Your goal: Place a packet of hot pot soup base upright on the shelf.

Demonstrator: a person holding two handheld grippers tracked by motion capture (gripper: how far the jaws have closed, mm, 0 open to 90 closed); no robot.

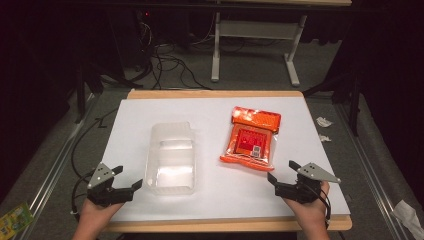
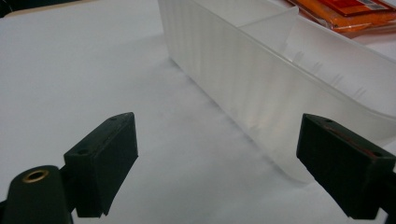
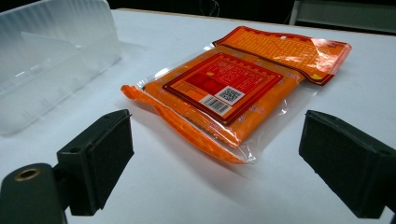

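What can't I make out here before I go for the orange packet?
- Orange packet: print and barcode too small to read in the right gripper view.
- Clear bin: cut off by the left gripper view's top and right edges.
- Papers on the floor: too small in the high view to identify.

Your high view looks forward and down over the tabletop point(image 1: 215, 107); both gripper views sit low and close, sharing the clear tray point(image 2: 261, 70) and orange packet point(image 3: 224, 93).

Flat orange plastic-wrapped packet point(image 3: 233, 93): red label panel carries a white QR code point(image 3: 229, 94) and, at its 7 o'clock, a barcode point(image 3: 214, 105). Printed lettering too small to read.
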